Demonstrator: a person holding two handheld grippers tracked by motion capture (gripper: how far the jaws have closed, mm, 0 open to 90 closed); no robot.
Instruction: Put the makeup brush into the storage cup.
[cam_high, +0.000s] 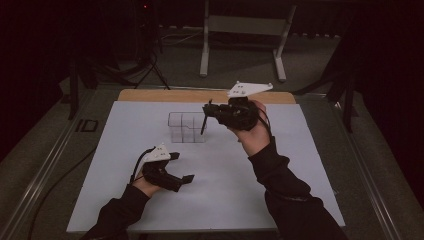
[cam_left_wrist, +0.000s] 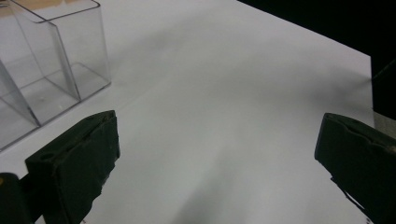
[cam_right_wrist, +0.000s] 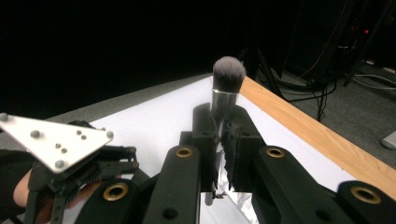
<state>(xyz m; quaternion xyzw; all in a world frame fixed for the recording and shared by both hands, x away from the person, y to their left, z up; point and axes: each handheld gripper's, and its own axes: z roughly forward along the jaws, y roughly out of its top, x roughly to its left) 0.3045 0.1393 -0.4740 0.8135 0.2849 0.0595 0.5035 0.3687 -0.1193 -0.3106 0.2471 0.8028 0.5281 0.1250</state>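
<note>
Silver and black brush: a makeup brush (cam_right_wrist: 228, 74) with a shiny metal collar and a soft grey-tipped head, clamped upright in the right gripper (cam_right_wrist: 219, 135); in the high view its dark handle (cam_high: 203, 122) hangs down over the clear box.
Right gripper: jaws closed tight on the brush's collar and handle, held in the air above the far middle of the table (cam_high: 231, 114).
Clear box: a see-through plastic organiser (cam_high: 186, 127) with several compartments, standing on the sheet toward the far edge; the compartments seen from the left gripper view (cam_left_wrist: 56, 70) look empty.
Progress: the brush is picked up and sits just above the box, so the lifting looks done; what seems left is to lower it into a compartment and let go. Which compartment it is over I cannot tell.
Left gripper: jaws wide apart, nothing between them, resting low near the front left of the sheet (cam_high: 172, 175), well apart from the box.
Surface: a white sheet (cam_high: 225, 200) over a wooden tabletop (cam_right_wrist: 317, 135), whose bare edge shows at the far side.
Room: dark, grey carpet floor (cam_high: 250, 60), metal stand legs and cables beyond the table.
</note>
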